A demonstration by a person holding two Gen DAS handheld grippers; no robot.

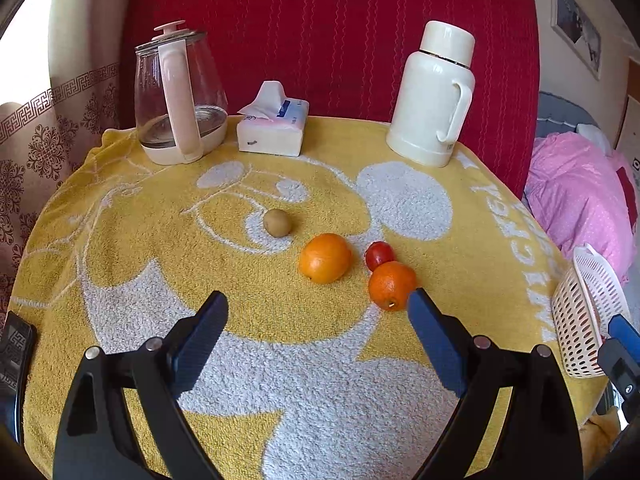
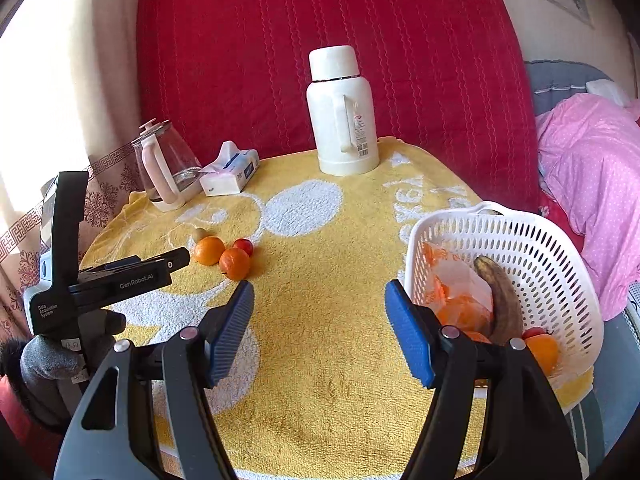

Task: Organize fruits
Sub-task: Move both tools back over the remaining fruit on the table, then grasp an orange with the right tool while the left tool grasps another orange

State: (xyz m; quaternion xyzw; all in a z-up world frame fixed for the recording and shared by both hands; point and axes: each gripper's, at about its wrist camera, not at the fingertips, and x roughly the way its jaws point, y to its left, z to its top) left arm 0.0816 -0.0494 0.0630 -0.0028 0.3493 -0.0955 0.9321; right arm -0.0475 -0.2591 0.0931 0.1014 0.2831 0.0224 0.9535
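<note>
Four fruits lie on the yellow towel: a brown kiwi, an orange, a small red fruit and a darker orange touching it. My left gripper hovers just short of them, open and empty, its right fingertip beside the darker orange. My right gripper is open and empty over the bare towel. To its right stands the white basket, which holds a brown banana, an orange bag and an orange. The same fruit cluster lies far left.
At the back stand a glass kettle, a tissue pack and a white thermos before a red cloth. A gloved hand holds the left gripper's handle. Pink bedding lies beyond the table's right edge.
</note>
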